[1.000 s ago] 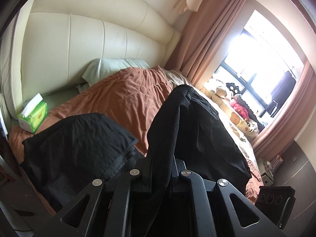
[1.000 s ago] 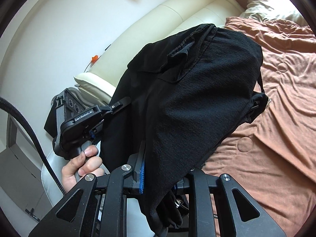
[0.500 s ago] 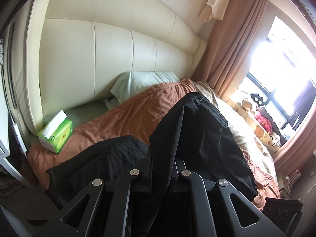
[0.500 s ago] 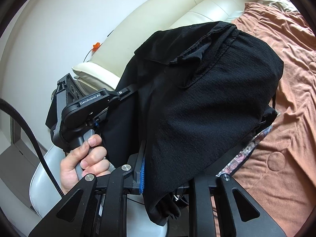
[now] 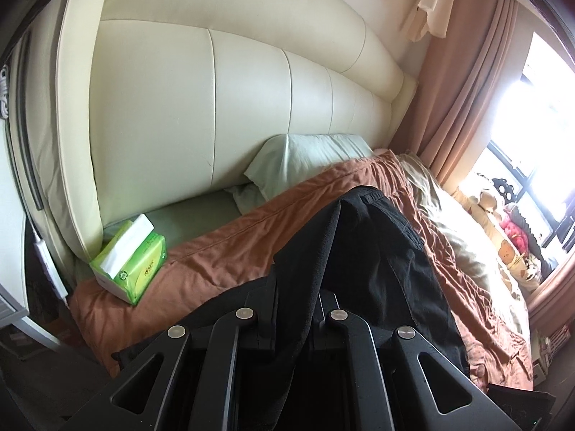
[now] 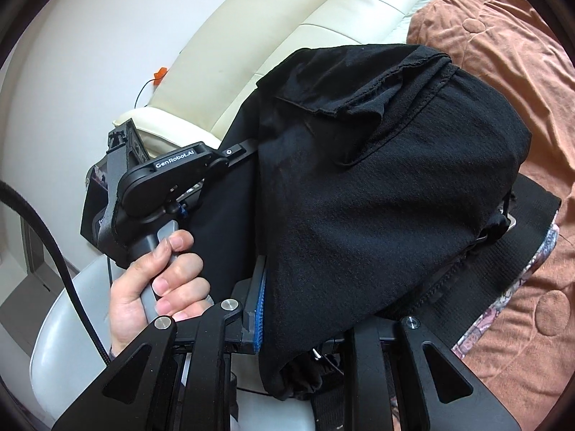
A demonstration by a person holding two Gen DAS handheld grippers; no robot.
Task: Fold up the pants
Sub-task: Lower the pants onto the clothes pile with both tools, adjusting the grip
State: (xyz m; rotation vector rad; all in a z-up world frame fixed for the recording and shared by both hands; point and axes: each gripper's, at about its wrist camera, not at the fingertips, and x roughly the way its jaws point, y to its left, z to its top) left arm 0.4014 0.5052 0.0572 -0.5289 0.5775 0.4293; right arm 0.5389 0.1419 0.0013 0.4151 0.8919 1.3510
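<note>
We note the left gripper [image 5: 296, 309] clamped on the black pants [image 5: 373, 258], which drape ahead of it over the bed [image 5: 230, 251]. The right gripper [image 6: 298, 309] pinches the same pants [image 6: 388, 186]; our left hand [image 6: 158, 287] shows to its left. A green tissue pack [image 5: 131, 264] sits left of the left gripper.

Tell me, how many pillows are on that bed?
1 clearly: a pale green pillow leaning against the cream headboard, above the edge of the brown blanket. A crumpled pale bit beside it could be another; the black pants may hide more.
</note>
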